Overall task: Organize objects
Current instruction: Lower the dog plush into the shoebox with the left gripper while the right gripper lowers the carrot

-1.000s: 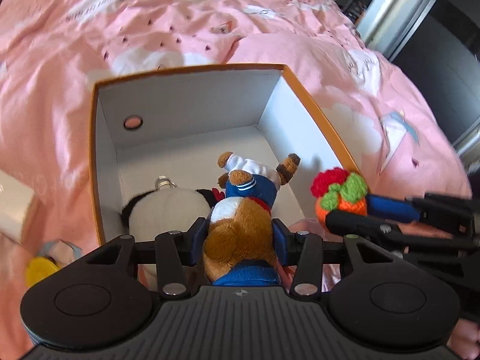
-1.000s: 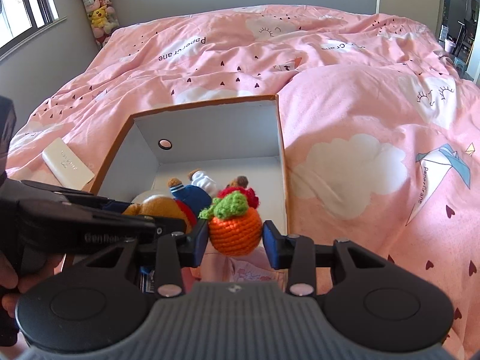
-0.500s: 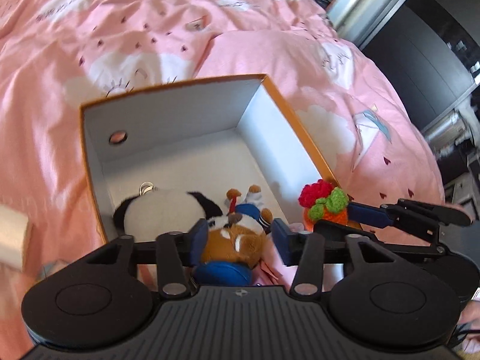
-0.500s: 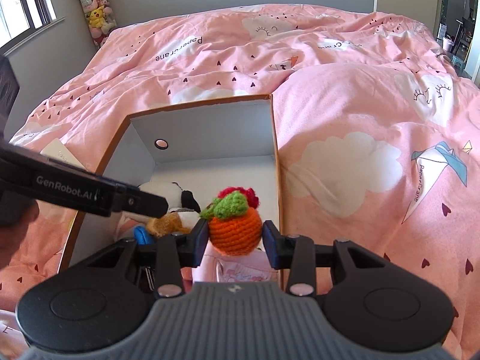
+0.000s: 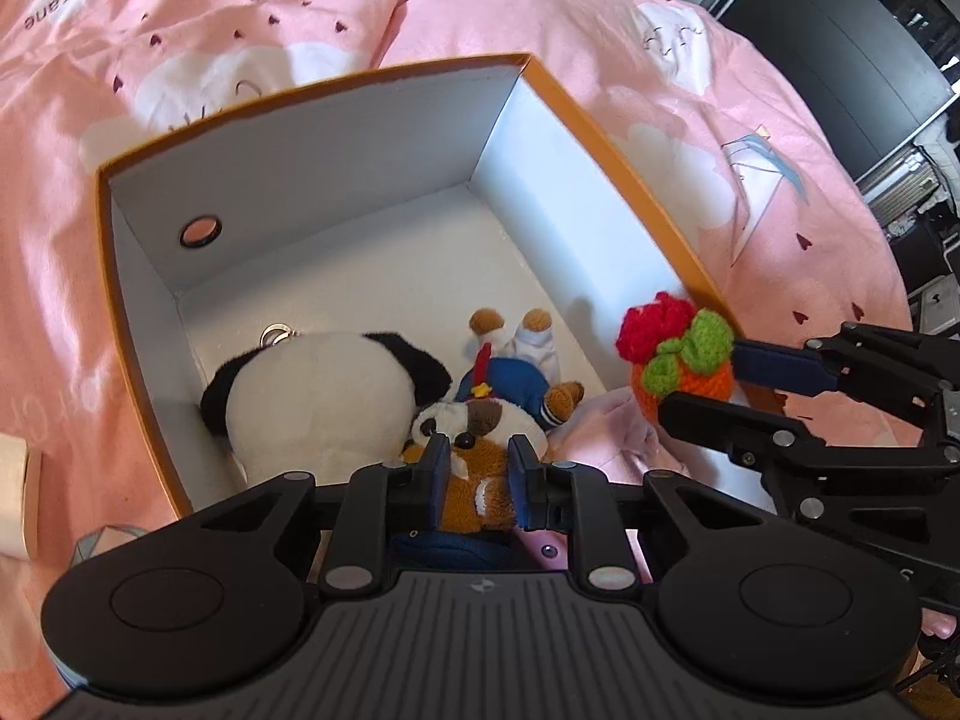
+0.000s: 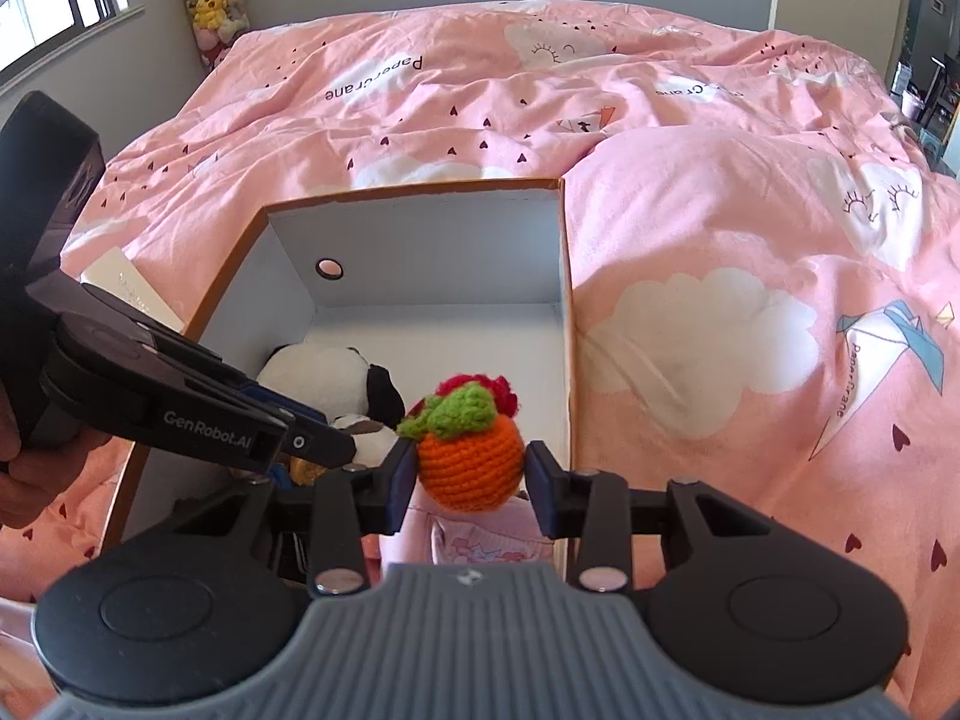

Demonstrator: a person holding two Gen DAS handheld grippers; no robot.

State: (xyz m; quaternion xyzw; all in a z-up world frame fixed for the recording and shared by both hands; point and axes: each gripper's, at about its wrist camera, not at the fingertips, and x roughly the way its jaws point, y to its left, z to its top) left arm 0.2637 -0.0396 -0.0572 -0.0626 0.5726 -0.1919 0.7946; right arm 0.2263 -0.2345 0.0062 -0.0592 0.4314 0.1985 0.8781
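Note:
An orange-rimmed white box (image 5: 600, 120) lies open on the pink bed. Inside it a panda plush (image 5: 318, 396) lies beside a brown and white dog plush (image 5: 474, 426) in blue clothes. My left gripper (image 5: 477, 462) reaches down into the near end of the box. Its jaws are closing on the top of the dog's head, and fur fills the narrow gap. My right gripper (image 6: 471, 468) is shut on an orange crochet fruit (image 6: 468, 456) with green leaves and a red tuft. It holds the fruit over the box's near right corner (image 6: 564, 360), just right of the left gripper (image 6: 336, 450).
A pink cloth item (image 6: 480, 534) lies in the near right of the box, under the crochet fruit. A flat white packet (image 6: 126, 294) rests on the quilt left of the box. A hand (image 6: 18, 480) grips the left tool. Dark furniture (image 5: 840, 60) stands beyond the bed's right side.
The dog plush went from hanging upside down in the left jaws to lying in the box, and the left jaws narrowed on its head. The right gripper and fruit stayed put.

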